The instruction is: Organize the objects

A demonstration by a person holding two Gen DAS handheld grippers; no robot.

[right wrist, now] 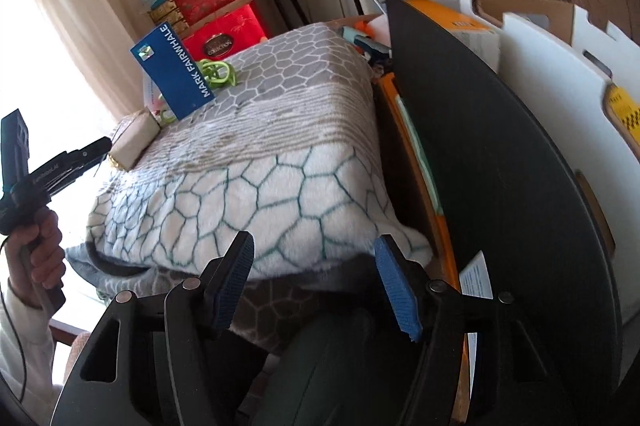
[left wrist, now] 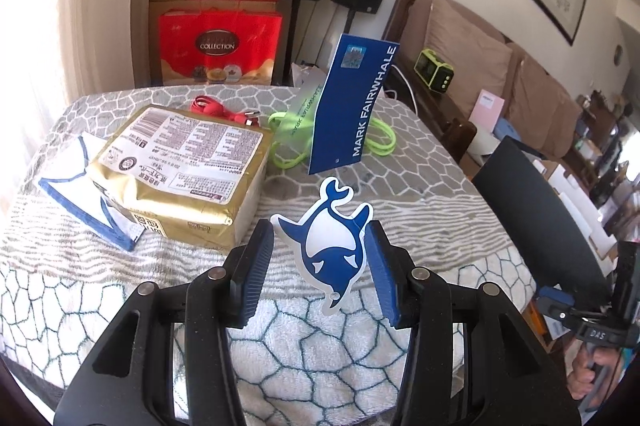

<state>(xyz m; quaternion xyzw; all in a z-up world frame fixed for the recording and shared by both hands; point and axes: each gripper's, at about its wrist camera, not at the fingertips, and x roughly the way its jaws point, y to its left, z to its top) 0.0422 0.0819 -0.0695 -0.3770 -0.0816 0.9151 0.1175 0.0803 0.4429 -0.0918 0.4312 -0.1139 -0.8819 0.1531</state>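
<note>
the left gripper [left wrist: 320, 258] fingers pinch a whale tag [left wrist: 328, 246] at lower centre; its string is hard to see. the right gripper [right wrist: 316, 278] fingers stand apart, holding nothing, above the counter [right wrist: 280, 154] edge.

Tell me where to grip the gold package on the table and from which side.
Take the gold package across its short width, near the printed-label end, coming from above. It lies flat on the blanket; its near side is free, while a blue-edged tissue pack crowds its left.
</note>
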